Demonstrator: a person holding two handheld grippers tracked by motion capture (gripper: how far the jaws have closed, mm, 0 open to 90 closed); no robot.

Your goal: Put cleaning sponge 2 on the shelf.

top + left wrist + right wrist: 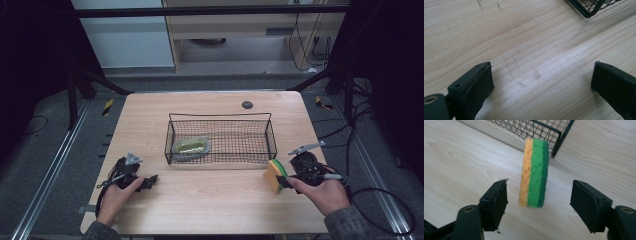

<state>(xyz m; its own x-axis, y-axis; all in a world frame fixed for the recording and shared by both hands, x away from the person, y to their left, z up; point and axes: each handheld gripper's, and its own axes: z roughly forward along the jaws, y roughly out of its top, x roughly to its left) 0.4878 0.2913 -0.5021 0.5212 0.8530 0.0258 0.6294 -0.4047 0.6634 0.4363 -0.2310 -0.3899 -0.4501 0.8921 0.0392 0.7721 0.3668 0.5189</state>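
Sponge, orange-and-green layered block [533,172], standing on edge on the wooden table [210,195] just outside the black wire basket [220,138]. Your right gripper [539,201] straddles it, jaws wide, gripping nothing; centre, then close squarely. Left gripper [541,85] gapes, empty.

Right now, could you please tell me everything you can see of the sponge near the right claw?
The sponge is a thick rectangular block in three layers: porous orange-yellow, bright green, and a darker green scouring face. It stands upright on one narrow edge on the wooden table, just outside the wire basket's near right corner. The right claw is open with its jaws on either side of the sponge, not touching it.
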